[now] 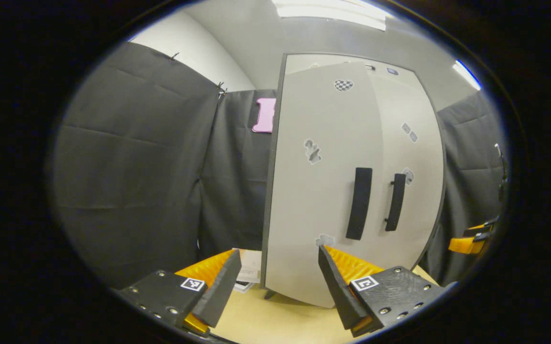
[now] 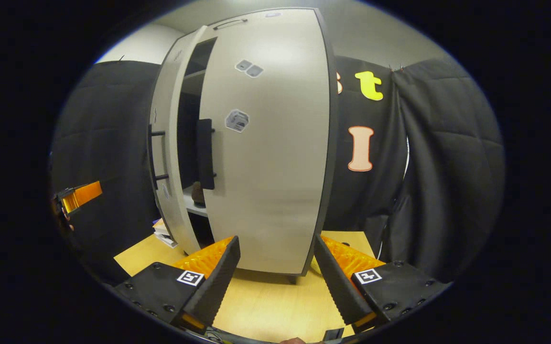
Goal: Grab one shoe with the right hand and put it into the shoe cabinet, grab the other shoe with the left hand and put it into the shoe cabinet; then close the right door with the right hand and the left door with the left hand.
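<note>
Shoe cabinet [image 2: 265, 157] on tabletop [image 2: 275, 296] | right door flush, left door [image 2: 163, 157] ajar, shoe [image 2: 198, 193] shelved | left tool [image 1: 275, 282] and right tool [image 2: 275, 277] spread, empty | advice: push left door near handle [image 1: 359, 203], squarely.

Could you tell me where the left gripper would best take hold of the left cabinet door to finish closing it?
Probably by the left door's handle: a vertical bar that stands off the left door near its free edge, far from the hinges. Coming from the front with the open left gripper, one finger on each side of the bar, looks best. The door stands ajar in the right gripper view.
</note>
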